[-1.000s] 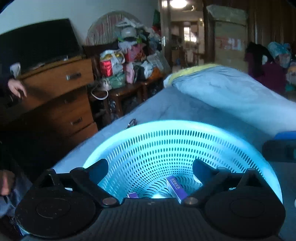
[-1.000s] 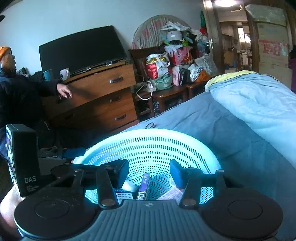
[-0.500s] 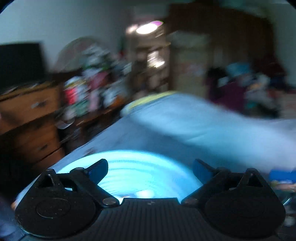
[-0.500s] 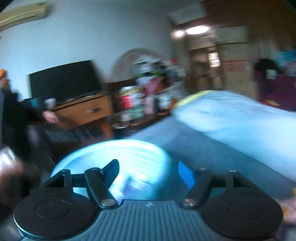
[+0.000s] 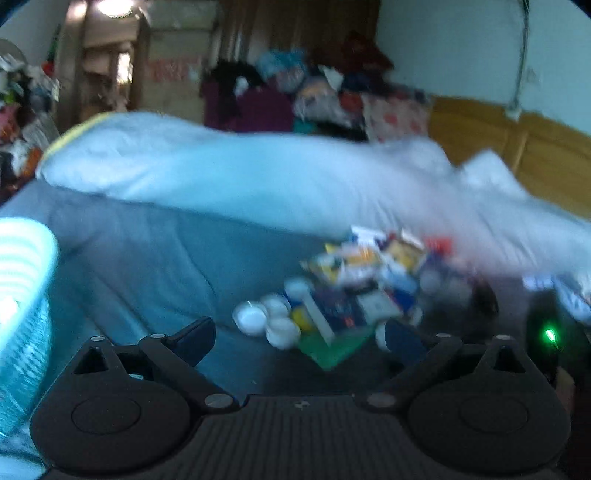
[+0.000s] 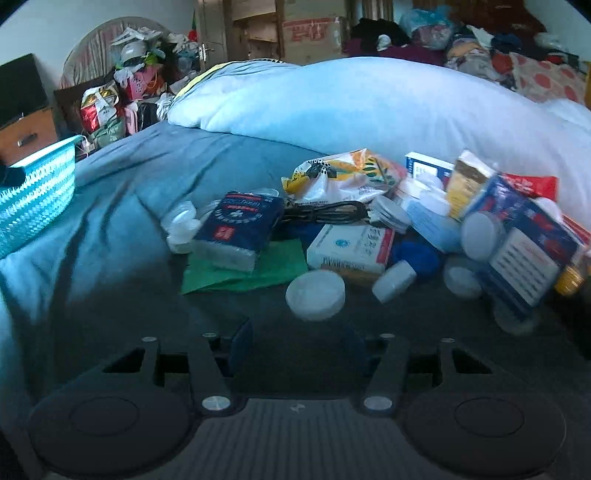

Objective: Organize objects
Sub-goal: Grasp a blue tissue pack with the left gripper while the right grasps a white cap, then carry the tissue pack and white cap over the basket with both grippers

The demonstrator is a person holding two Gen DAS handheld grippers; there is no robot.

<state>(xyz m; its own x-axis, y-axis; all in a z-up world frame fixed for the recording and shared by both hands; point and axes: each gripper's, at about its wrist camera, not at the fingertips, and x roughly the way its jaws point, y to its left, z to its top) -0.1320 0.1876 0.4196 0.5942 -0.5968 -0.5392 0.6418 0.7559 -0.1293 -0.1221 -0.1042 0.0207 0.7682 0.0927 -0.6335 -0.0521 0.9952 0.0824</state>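
A heap of small items lies on the grey-blue bed sheet [image 6: 110,229]: a dark blue tissue pack [image 6: 240,229], a white and red box [image 6: 351,247], white round lids [image 6: 316,295], a patterned bag [image 6: 343,175], a green sheet [image 6: 258,269] and a tall blue box [image 6: 528,251]. My right gripper [image 6: 295,343] is open just short of the nearest white lid, holding nothing. The left wrist view is blurred; my left gripper [image 5: 299,339] is open and empty, with the same heap [image 5: 351,291] ahead of it. The turquoise basket [image 5: 22,295] shows at the far left in both views.
A pale blue duvet [image 6: 369,103] is rolled up behind the heap. Bags and clutter [image 6: 122,99] crowd a side table at the back left, cardboard boxes [image 6: 314,29] stand by the door. A dark device with a green light [image 5: 550,336] sits at the right.
Both grippers have swung right, away from above the basket, and now face the heap on the bed. The basket has slid to the left edge of each view.
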